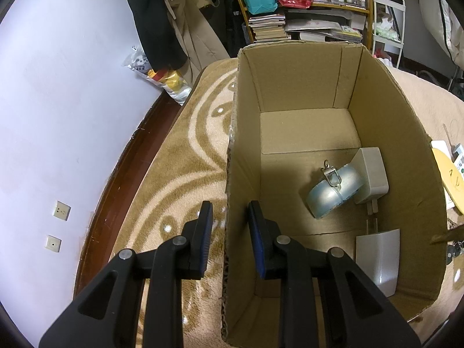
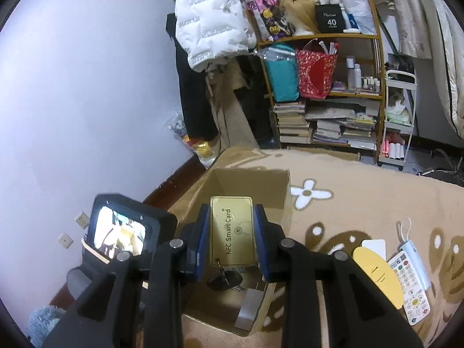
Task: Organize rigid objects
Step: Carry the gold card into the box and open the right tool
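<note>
On the rug: one open cardboard box [image 1: 290, 92] sitting on a beige patterned rug [image 1: 179, 156].
Inside the box: three things, counted. One round silver tin [image 1: 333, 192] with a clip on it, one white plug adapter [image 1: 372, 174] touching the tin, and one more white charger [image 1: 377, 258] near the front right corner.
Left gripper [image 1: 229, 229]: spread, one finger outside and one inside the box's left wall, so it straddles the edge. Can't tell if the pads touch the cardboard.
Right gripper [image 2: 232, 232]: pinching one gold card [image 2: 233, 230] marked "NFC Smart Card", held above the box, keys dangling under it.
Loose on the rug, right of the box: one remote [image 2: 410, 285], one yellow oval card [image 2: 377, 275], one white card [image 2: 374, 245], one white power bank [image 2: 414, 256].
</note>
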